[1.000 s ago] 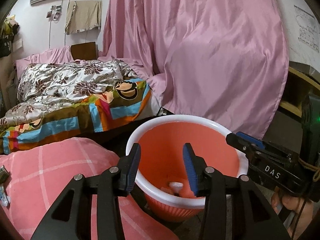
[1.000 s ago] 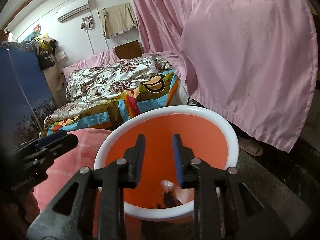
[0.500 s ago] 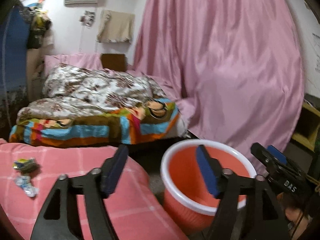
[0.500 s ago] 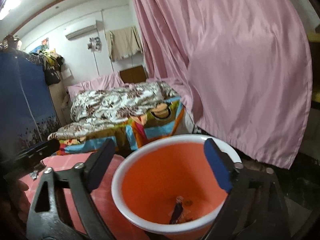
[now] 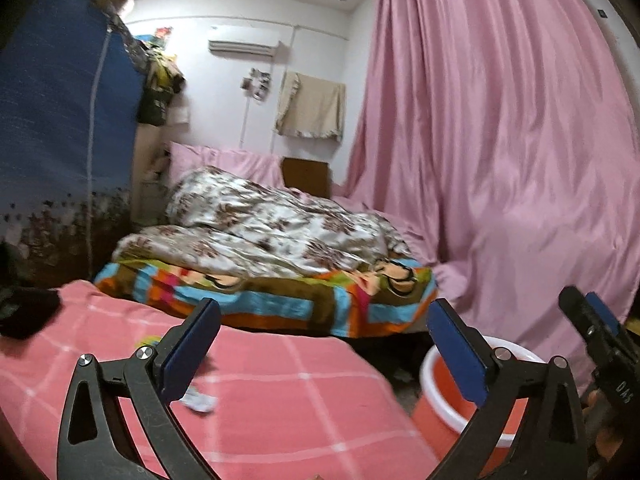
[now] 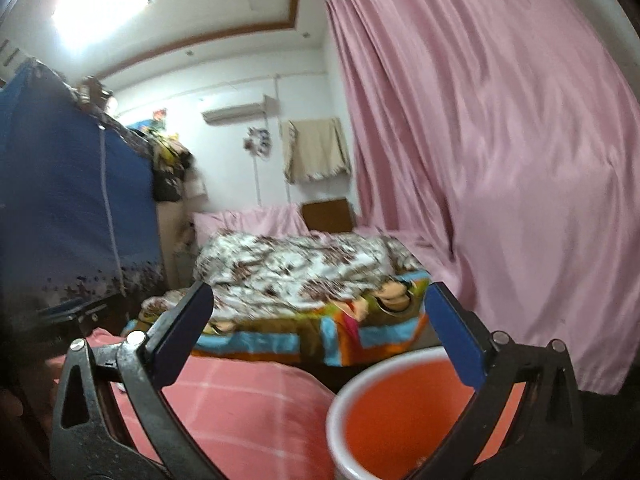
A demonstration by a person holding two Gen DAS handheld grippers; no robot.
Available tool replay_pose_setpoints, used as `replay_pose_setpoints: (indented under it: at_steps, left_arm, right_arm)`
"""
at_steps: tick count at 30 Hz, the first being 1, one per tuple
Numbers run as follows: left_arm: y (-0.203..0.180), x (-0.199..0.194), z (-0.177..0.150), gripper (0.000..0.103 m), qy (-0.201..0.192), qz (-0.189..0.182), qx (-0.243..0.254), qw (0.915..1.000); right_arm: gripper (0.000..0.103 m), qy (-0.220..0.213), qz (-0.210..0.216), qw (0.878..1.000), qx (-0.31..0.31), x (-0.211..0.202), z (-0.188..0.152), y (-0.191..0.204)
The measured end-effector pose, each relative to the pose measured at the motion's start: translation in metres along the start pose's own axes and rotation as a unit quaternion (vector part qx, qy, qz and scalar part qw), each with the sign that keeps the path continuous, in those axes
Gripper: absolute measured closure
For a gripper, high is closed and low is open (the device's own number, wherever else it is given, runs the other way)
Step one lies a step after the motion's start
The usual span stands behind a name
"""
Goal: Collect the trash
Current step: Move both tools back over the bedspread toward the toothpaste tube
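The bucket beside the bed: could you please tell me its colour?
The bucket is orange with a white rim, clearest in the right wrist view.

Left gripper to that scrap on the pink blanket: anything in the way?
Nothing visible. The left gripper is open and empty; the white scrap lies on the bare pink blanket, partly hidden behind the gripper's left finger.

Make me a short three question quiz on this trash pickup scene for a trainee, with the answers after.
1. True or false: the left gripper is shut on a wrapper.
2. The orange bin has a rim of which colour: A white, B blue, C black?
3. What does the small white scrap lie on?

Key:
1. False; both it and the right gripper are open and empty.
2. A.
3. The pink checked blanket.
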State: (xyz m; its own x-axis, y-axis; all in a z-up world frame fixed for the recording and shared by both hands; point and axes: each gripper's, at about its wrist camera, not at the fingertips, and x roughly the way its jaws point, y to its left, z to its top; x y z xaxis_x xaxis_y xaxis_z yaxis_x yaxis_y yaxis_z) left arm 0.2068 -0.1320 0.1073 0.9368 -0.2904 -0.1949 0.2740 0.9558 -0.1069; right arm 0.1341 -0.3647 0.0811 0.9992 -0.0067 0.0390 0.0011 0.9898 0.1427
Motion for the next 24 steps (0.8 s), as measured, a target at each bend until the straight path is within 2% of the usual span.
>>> replay_pose_setpoints:
  at_steps: [5,11,18,24]
  left_arm:
    - [0.034,-0.026,0.001,0.002,-0.029,0.033,0.003,0.999]
    - [0.072,-0.049,0.002,0.002,-0.054,0.067,0.003,0.9963]
    - [0.121,-0.067,-0.005,0.002,-0.06,0.101,-0.012,0.993]
    - [0.149,-0.067,-0.012,0.002,-0.046,0.123,-0.017,0.9912]
  right_arm:
    - [0.0,-0.031,0.03,0.999,0.005,0.002,0.004,0.034]
    - [0.0,-0.044,0.064,0.997,-0.005,0.005,-0.001,0.075]
    - [0.0,-0.038,0.094,0.994,-0.037,0.017,-0.012,0.121]
    - [0.0,-0.006,0.114,0.992,-0.059,0.033,-0.026,0.152]
